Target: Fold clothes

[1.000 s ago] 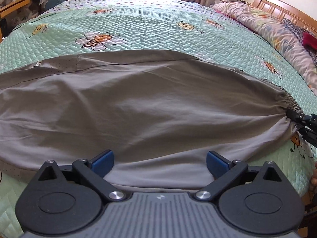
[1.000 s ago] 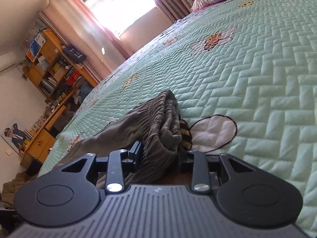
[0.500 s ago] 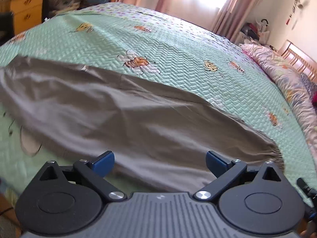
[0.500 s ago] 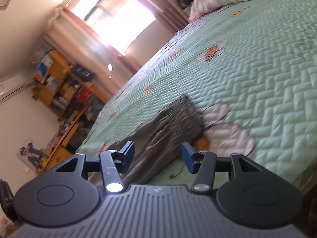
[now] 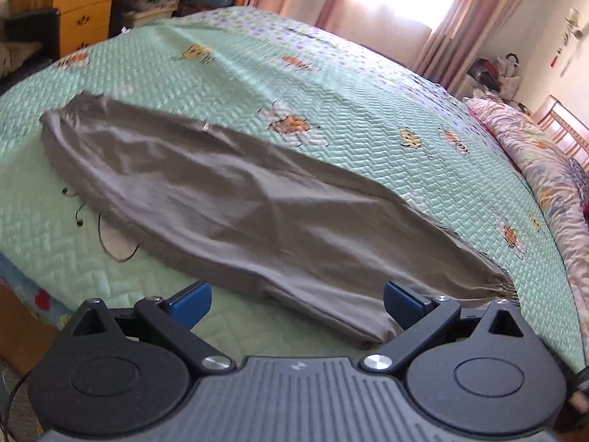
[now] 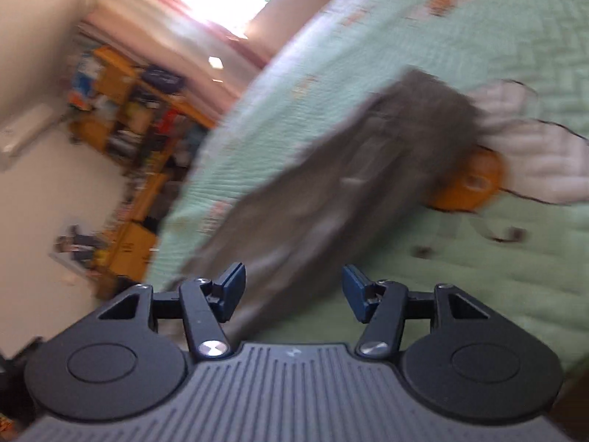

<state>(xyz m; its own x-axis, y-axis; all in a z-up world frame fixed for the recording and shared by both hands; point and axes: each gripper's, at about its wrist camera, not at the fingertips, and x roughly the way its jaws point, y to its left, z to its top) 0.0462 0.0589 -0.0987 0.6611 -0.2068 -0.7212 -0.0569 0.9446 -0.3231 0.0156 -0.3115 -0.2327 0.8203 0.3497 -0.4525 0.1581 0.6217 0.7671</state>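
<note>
1. Grey fabric fills the left wrist view: one pair of trousers (image 5: 235, 199) lies lengthwise on the green quilted bed (image 5: 368, 110), doubled into a long strip, gathered waistband at the right end.
2. Left claw (image 5: 296, 300) hovers just above the near edge, its two blue pads wide apart, holding nothing.
3. Risk here: the cloth looks slippery and its near lower layer peeks out, so a pinch on the top layer alone could pull the stack askew and spoil the fold.
4. Count: one garment, one bed, two pads.
5. Right wrist view, heavily blurred: the same trousers (image 6: 349, 169) run away from the right claw (image 6: 292, 287), which stands open and empty.
6. Risk: with a view this smeared, a grab could miss the cloth or catch the quilt.
7. Count: one garment, two pads, one orange bee print.
</note>
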